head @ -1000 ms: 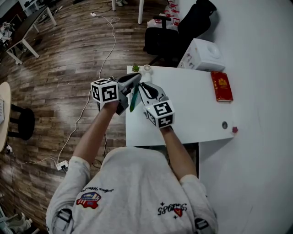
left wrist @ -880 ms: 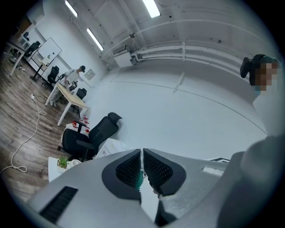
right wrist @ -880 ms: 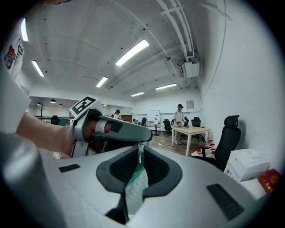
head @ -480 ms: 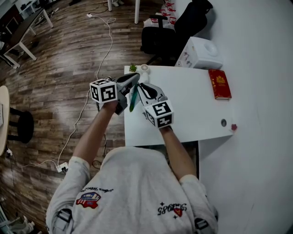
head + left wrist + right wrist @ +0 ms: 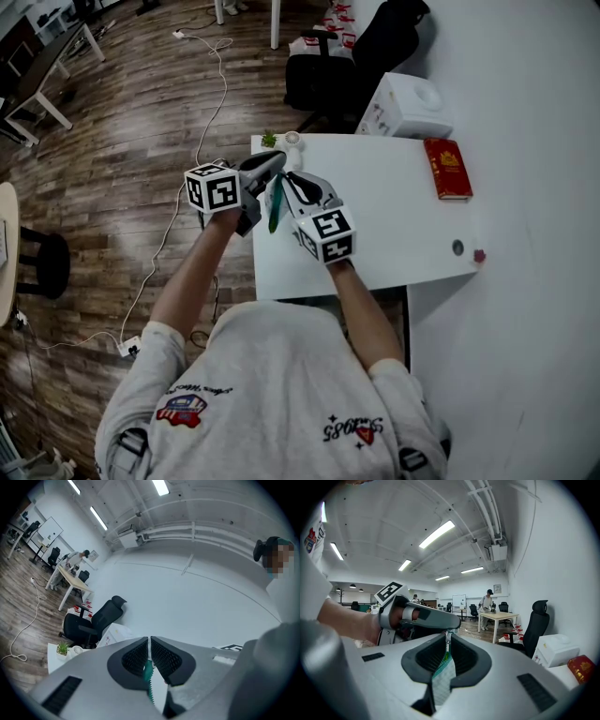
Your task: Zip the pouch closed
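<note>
Green pouch [image 5: 273,204] held above the left edge of the counter [image 5: 394,216], left gripper [image 5: 149,645] and right gripper [image 5: 447,641] fingers clamped on it; best kept taut so the zip slides evenly.

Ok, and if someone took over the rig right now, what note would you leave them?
Left claw: shut on the zip edge of the slim green zip pouch.
Right claw: shut on the same pouch.
Pouch hangs between them over the edge of the white table.
Done: pouch gripped by both.
Left: pull the zip closed; how far it is closed can't be seen.
</note>
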The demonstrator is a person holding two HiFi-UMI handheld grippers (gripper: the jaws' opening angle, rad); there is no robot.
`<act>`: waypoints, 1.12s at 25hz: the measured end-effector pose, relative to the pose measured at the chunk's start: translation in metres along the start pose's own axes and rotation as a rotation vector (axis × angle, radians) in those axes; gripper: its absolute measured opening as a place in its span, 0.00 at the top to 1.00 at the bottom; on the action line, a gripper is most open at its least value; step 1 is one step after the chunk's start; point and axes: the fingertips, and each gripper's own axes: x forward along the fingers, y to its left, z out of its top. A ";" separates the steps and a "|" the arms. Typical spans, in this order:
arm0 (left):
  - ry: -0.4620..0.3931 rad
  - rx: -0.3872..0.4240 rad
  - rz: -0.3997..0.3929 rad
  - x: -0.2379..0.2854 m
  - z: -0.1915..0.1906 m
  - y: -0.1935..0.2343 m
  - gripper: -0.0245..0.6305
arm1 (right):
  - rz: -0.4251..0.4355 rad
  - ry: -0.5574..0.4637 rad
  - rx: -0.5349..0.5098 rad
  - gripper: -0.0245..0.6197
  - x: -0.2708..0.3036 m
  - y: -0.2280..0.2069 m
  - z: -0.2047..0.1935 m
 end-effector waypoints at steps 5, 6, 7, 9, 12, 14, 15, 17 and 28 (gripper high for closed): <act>0.006 0.001 -0.004 0.001 -0.001 -0.004 0.94 | -0.002 -0.006 -0.001 0.90 -0.003 0.000 0.002; 0.006 0.002 -0.004 0.001 -0.001 -0.004 0.94 | -0.003 -0.006 -0.001 0.90 -0.004 0.000 0.002; 0.006 0.003 -0.005 0.001 0.000 -0.005 0.94 | -0.003 -0.006 -0.002 0.90 -0.005 0.000 0.002; 0.008 0.005 -0.005 0.001 -0.001 -0.006 0.94 | -0.002 -0.006 -0.001 0.90 -0.006 0.000 0.002; 0.011 0.005 -0.003 0.001 -0.004 -0.007 0.94 | -0.002 -0.004 0.000 0.90 -0.008 0.001 0.000; 0.012 0.005 -0.005 0.001 -0.004 -0.008 0.94 | -0.001 -0.001 0.001 0.90 -0.009 0.002 0.001; 0.012 0.005 -0.007 0.001 -0.003 -0.009 0.94 | -0.002 -0.001 -0.001 0.90 -0.009 0.002 0.001; 0.014 0.004 -0.011 0.001 -0.003 -0.010 0.94 | -0.008 -0.003 -0.002 0.90 -0.010 0.003 0.002; 0.015 0.008 0.012 -0.003 0.004 -0.005 0.94 | -0.005 0.001 -0.001 0.91 -0.018 0.005 -0.001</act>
